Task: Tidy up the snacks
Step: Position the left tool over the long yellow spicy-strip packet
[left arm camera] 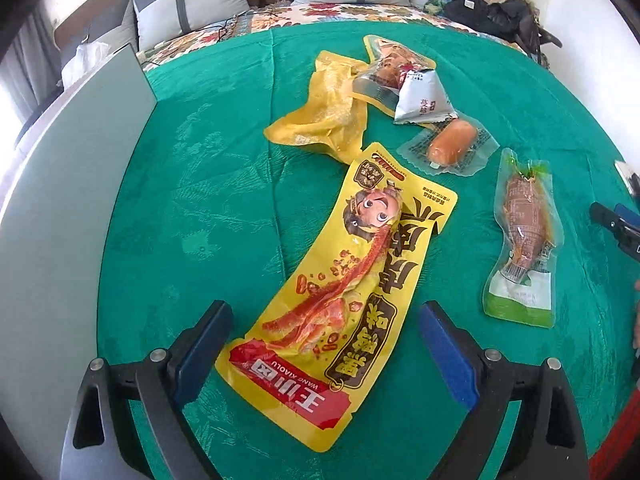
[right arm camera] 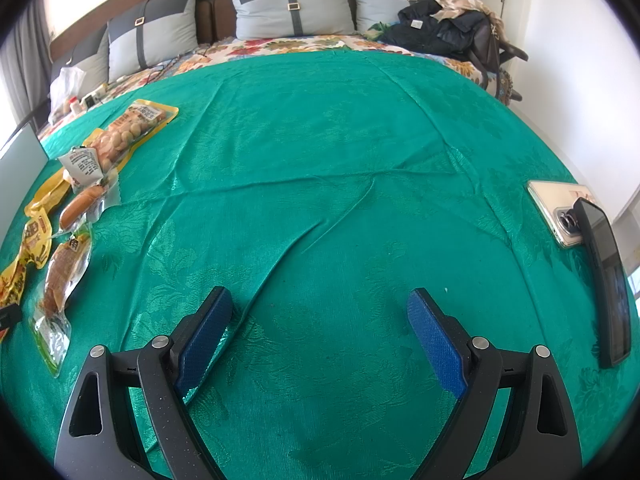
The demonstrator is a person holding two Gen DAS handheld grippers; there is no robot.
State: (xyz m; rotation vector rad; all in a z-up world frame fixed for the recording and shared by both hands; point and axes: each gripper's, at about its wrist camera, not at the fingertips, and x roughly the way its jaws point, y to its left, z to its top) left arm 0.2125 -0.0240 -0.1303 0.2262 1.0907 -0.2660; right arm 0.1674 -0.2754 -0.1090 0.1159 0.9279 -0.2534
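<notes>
A long yellow snack packet [left arm camera: 340,272] with red print lies flat on the green cloth [left arm camera: 200,200]. Its near end sits between the wide-apart fingers of my left gripper [left arm camera: 324,308], and the pads do not touch it. Beyond it lie a crumpled yellow bag [left arm camera: 320,116], a bean packet [left arm camera: 390,66], a small white packet [left arm camera: 424,98], a wrapped sausage [left arm camera: 452,146] and a clear green-ended packet [left arm camera: 522,232]. My right gripper [right arm camera: 320,304] hovers open over bare cloth, well right of the snacks [right arm camera: 80,206].
A grey panel [left arm camera: 60,200] stands along the cloth's left side. Two phones [right arm camera: 560,212] [right arm camera: 608,280] lie at the right edge. Pillows [right arm camera: 292,4] and a pile of dark clothes [right arm camera: 448,28] are at the back.
</notes>
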